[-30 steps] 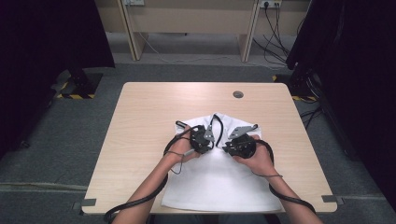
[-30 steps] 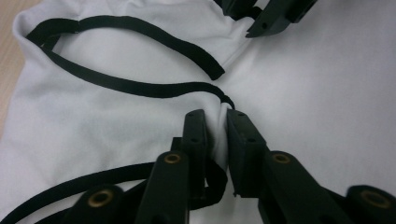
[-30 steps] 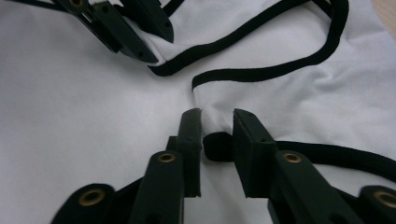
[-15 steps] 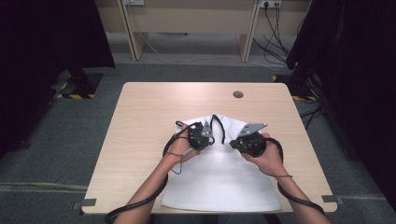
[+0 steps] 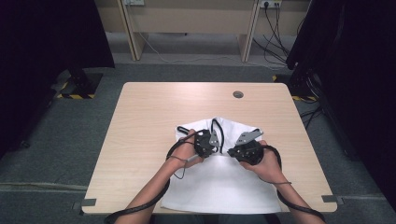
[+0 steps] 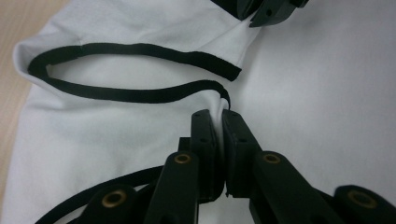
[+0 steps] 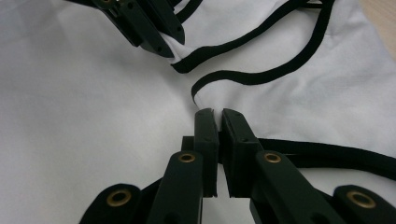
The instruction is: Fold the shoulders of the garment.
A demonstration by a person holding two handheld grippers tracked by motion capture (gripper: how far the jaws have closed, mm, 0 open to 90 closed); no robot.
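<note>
left gripper (image 6: 218, 122) pinches white garment (image 5: 224, 186) on table (image 5: 149, 121) | right gripper (image 7: 215, 120) pinches it too | risk: we think thin fabric slips out if we tug unevenly

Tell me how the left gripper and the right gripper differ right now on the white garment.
The left gripper pinches white cloth just below the black-trimmed edge; the right gripper pinches a fold at that trim's end. In the high view the left sits over the white garment by the neckline's left side, the right nearer its right shoulder. Both are shut on cloth and low over the table.
</note>
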